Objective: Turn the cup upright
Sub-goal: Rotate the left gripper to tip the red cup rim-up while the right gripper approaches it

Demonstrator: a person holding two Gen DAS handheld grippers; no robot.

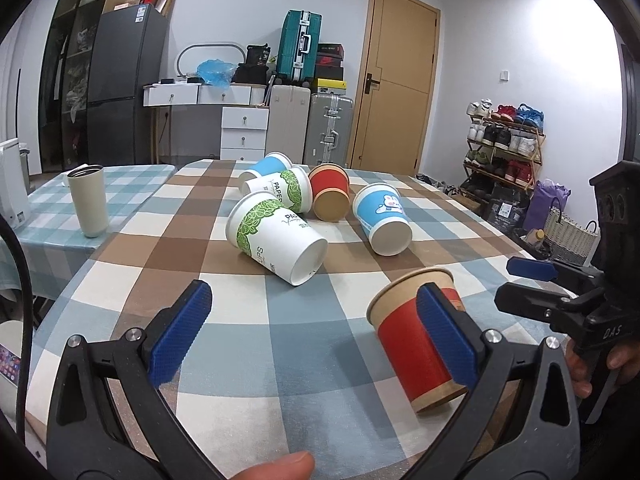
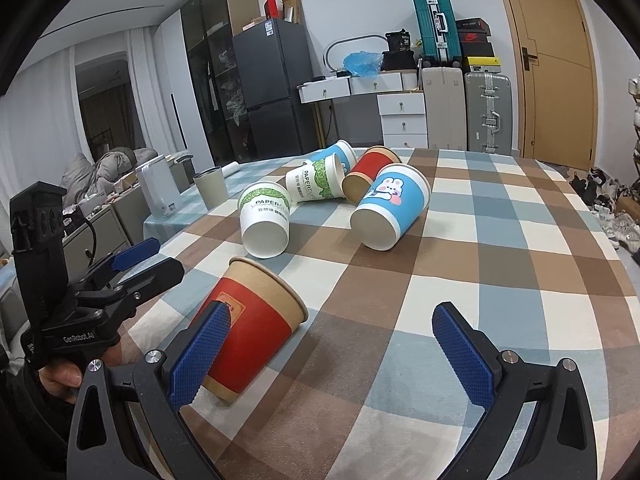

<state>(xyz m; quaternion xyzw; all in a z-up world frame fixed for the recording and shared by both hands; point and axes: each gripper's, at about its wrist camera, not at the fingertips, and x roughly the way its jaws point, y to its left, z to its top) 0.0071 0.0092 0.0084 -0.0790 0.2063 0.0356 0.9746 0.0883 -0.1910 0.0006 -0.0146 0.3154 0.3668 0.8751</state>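
Observation:
A red and brown paper cup [image 1: 406, 338] [image 2: 252, 320] stands on the checked tablecloth with its mouth up, leaning in both views. My left gripper [image 1: 316, 332] is open; its right finger pad [image 1: 444, 332] overlaps the cup's right side. My right gripper [image 2: 340, 344] is open; its left pad [image 2: 202, 354] overlaps the cup's left side. I cannot tell if either pad touches the cup. The right gripper [image 1: 532, 280] also shows at the left wrist view's right edge, and the left gripper [image 2: 136, 260] at the right wrist view's left edge.
Several paper cups lie on their sides further back: a green-leaf cup [image 1: 272, 236] [image 2: 266, 220], a blue rabbit cup [image 1: 382, 218] [image 2: 394, 204], a red cup [image 1: 330, 194] and others behind. A beige tumbler [image 1: 88, 200] stands on the side table at left.

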